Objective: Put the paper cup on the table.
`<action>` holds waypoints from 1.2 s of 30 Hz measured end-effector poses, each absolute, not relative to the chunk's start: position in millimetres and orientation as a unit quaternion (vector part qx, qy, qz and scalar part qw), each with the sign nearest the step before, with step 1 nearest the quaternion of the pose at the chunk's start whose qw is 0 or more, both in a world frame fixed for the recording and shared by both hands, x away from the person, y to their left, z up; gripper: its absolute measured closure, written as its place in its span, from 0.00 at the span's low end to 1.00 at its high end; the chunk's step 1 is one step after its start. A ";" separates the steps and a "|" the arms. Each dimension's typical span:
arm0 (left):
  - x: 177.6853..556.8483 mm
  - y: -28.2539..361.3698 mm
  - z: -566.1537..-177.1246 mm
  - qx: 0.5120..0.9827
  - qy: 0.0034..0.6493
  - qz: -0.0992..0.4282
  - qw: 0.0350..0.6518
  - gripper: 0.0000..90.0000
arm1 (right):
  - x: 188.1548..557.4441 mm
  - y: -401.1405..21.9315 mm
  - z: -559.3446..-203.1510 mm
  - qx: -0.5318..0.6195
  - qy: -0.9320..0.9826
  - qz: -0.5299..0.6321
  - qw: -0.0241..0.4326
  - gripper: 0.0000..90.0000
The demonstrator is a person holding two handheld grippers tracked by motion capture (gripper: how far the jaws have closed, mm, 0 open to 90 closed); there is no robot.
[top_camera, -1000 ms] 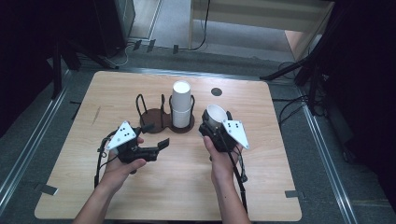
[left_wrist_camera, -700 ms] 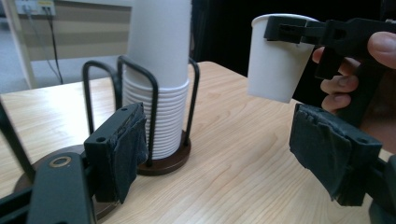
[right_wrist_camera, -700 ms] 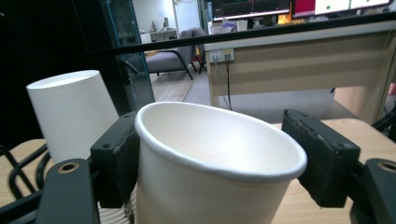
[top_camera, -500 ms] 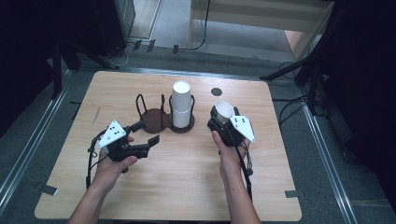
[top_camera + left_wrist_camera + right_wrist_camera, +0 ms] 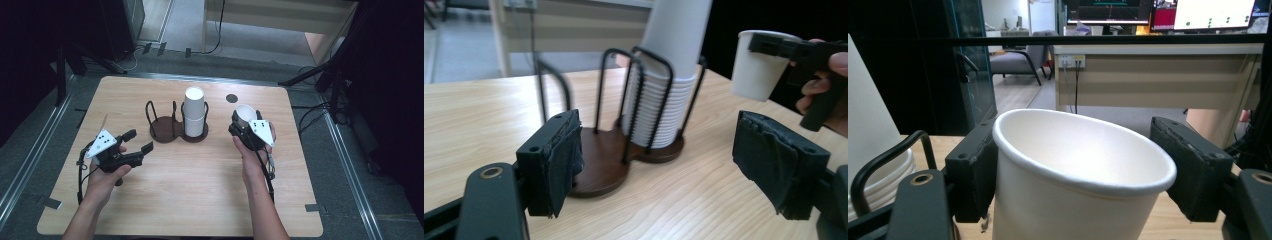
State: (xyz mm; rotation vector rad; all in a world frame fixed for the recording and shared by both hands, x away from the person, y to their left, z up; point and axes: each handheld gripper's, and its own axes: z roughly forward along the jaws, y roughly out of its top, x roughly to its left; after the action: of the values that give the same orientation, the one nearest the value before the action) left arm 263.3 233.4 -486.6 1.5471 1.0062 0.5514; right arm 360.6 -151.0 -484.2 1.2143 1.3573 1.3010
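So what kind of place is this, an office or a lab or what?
Probably an office used as a recording lab. Beyond the wooden table in the right gripper view are monitors, a desk with a wall socket, and an office chair; cables run over the grey floor.

Open tabletop (image 5: 200, 190) in front of both hands; wire cup rack (image 5: 167, 120) and cup stack (image 5: 194, 112) mid-table.
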 end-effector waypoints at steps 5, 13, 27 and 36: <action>258.6 253.0 -497.4 0.657 0.452 0.242 0.553 0.22 | 368.1 -153.5 -488.6 0.486 0.542 0.521 0.445 0.28; 249.1 284.2 -513.4 0.640 0.480 0.271 0.536 0.22 | 384.8 -162.4 -494.3 0.488 0.543 0.511 0.454 0.28; 229.1 328.4 -533.9 0.611 0.530 0.291 0.511 0.20 | 418.7 -178.4 -514.0 0.485 0.569 0.477 0.462 0.28; 219.0 340.4 -544.8 0.608 0.531 0.278 0.521 0.20 | 432.5 -182.2 -527.9 0.484 0.589 0.455 0.461 0.27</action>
State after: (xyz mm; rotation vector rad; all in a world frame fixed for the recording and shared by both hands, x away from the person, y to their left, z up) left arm 219.0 340.4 -544.8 1.4570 1.2735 0.6666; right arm 432.5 -182.2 -527.9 1.1898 1.4496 1.1186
